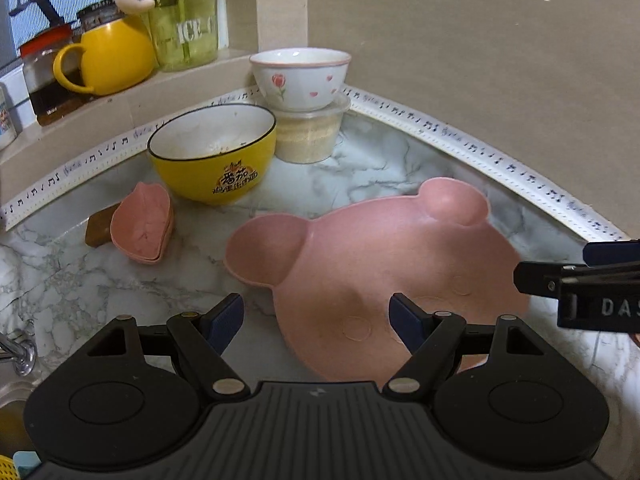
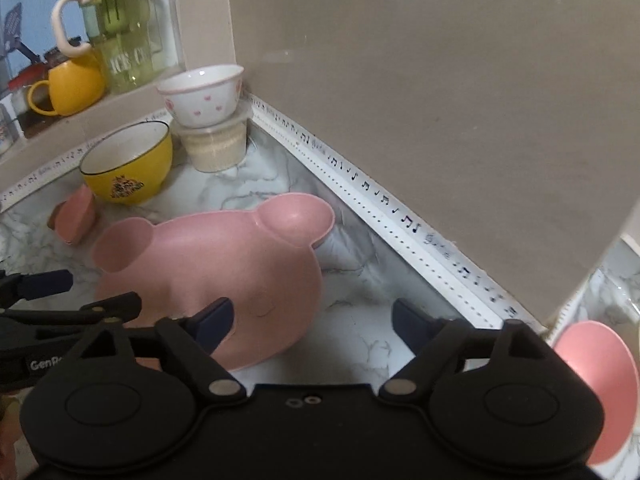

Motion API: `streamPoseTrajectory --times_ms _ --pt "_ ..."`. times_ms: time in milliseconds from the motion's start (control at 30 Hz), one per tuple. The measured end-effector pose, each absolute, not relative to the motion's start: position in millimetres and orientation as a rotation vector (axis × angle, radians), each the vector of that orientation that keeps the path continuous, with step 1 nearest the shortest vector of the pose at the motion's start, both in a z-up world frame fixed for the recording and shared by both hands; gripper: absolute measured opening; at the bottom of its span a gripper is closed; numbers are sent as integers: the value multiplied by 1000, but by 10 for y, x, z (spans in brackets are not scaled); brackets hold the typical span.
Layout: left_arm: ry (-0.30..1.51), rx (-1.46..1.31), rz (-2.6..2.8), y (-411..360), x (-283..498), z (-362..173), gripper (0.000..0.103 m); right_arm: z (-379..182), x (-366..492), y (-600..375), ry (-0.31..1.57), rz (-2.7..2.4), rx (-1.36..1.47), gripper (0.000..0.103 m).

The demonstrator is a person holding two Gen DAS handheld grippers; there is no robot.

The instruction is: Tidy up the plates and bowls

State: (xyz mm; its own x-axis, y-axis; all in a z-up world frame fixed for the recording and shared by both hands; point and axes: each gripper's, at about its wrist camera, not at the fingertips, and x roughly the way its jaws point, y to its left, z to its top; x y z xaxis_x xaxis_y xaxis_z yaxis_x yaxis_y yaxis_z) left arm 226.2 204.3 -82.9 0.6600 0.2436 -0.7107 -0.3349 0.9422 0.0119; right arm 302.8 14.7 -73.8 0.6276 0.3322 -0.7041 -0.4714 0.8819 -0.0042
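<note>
Far left of the left tool (image 1: 316, 320), a stack of small pink leaf-shaped dishes (image 1: 142, 226) leans against a brown block (image 1: 100, 230) on the marbled tabletop (image 1: 360, 168). Just beyond them sits a yellow ceramic bowl with a black rim (image 1: 214, 152), and further right, in the corner, a white bowl printed with a rose and hearts (image 1: 300, 78) rests on a lidded clear plastic tub (image 1: 310, 136).

Directly ahead of the left tool lies the large pink bear-head plate with two ear wells (image 1: 384, 272). The left tool stands wide, nothing held; its right pad hangs over the plate's near part, its left pad over bare marble.

The right tool (image 2: 308, 322) is also wide and empty. Its left pad hovers above the plate's right edge (image 2: 224, 264), its right pad above bare tabletop. To its right and close to the camera, a round pink dish (image 2: 600, 380) shows only in part.

The risks, as I judge them: both tools crowd the same plate from opposite sides and could knock each other. The plate's rim is shallow and smooth, so a pinch taken too near the edge may slip, or push the plate toward the yellow bowl. The white bowl perched on the tub could topple if the plate is shoved into the corner.
</note>
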Motion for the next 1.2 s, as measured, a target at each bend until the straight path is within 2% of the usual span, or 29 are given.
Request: streamPoseTrajectory --times_ms 267,300,367,433,500,533,700,767,1200 --pt "826 -160 336 2150 2372 -962 78 -905 3281 243 830 474 -210 64" --pt "827 -157 342 2156 2375 -970 75 -928 3325 267 839 470 -209 63" --pt "837 -167 341 2183 2398 -989 60 -968 3370 276 854 469 -209 57" --pt "848 -193 335 2215 2409 -1009 56 -1003 3411 284 864 463 -216 53" --pt "848 -204 332 2229 2408 -1018 47 -1028 3446 302 868 457 -219 45" --pt "849 -208 327 2232 2412 -1022 39 -1042 3459 303 874 457 -215 40" --pt "845 -230 341 2275 2404 -1024 24 -1056 3497 296 900 505 -159 19" --pt "845 -233 349 2301 2404 -1027 19 -1050 3497 312 898 503 -165 19" --pt "813 -213 315 2301 2266 -911 18 -895 3295 222 891 535 -149 14"
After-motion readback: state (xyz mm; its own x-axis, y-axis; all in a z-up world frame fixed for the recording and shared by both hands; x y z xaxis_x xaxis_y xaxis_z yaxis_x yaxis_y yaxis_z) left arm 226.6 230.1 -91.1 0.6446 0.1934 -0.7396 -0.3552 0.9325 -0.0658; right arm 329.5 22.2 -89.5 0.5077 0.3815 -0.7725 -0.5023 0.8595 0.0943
